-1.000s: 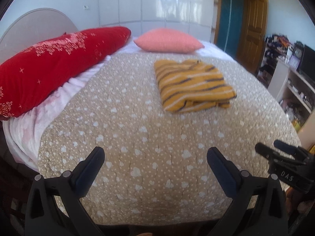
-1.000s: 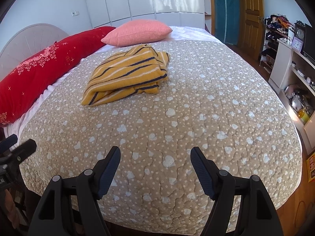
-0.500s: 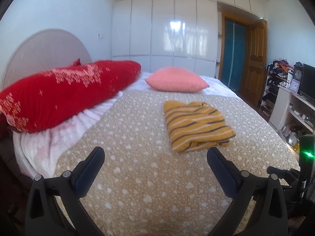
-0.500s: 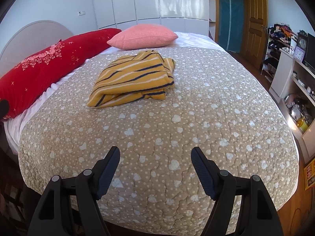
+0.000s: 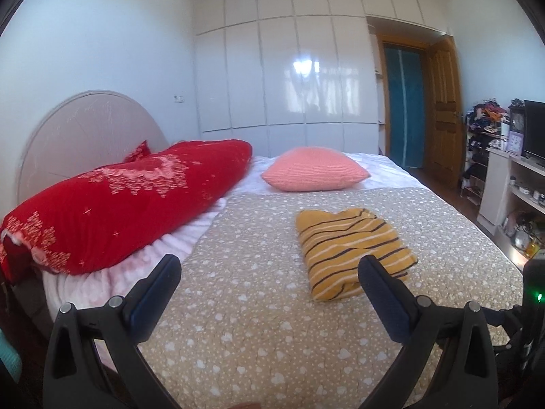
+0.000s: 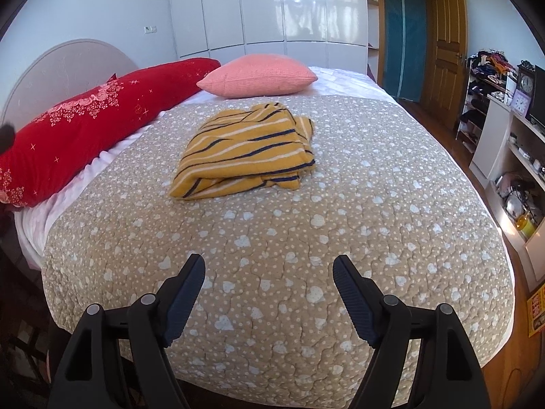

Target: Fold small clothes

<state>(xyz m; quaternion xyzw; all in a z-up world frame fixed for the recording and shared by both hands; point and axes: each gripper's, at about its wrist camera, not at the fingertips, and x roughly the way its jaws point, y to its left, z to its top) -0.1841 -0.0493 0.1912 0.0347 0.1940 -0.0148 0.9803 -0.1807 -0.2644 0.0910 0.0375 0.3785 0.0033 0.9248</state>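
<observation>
A yellow garment with dark and white stripes [image 5: 351, 252] lies folded in a small stack on the beige dotted bedspread [image 5: 259, 306]; it also shows in the right wrist view [image 6: 245, 151]. My left gripper [image 5: 269, 269] is open and empty, held low at the near side of the bed, well short of the garment. My right gripper [image 6: 269, 269] is open and empty, over the near edge of the bed, apart from the garment. Part of the right gripper's body shows at the left wrist view's right edge [image 5: 531, 306].
A long red pillow [image 5: 119, 204] lies along the left side and a pink cushion [image 5: 315, 172] at the far end. A round headboard [image 5: 85, 136] stands left. White shelves with clutter [image 6: 511, 156] and a wooden door [image 6: 446, 44] are on the right.
Both grippers have drawn back and tilted up from the bed, so more of the room and wardrobe shows. The folded garment has not moved. Both jaws stay open.
</observation>
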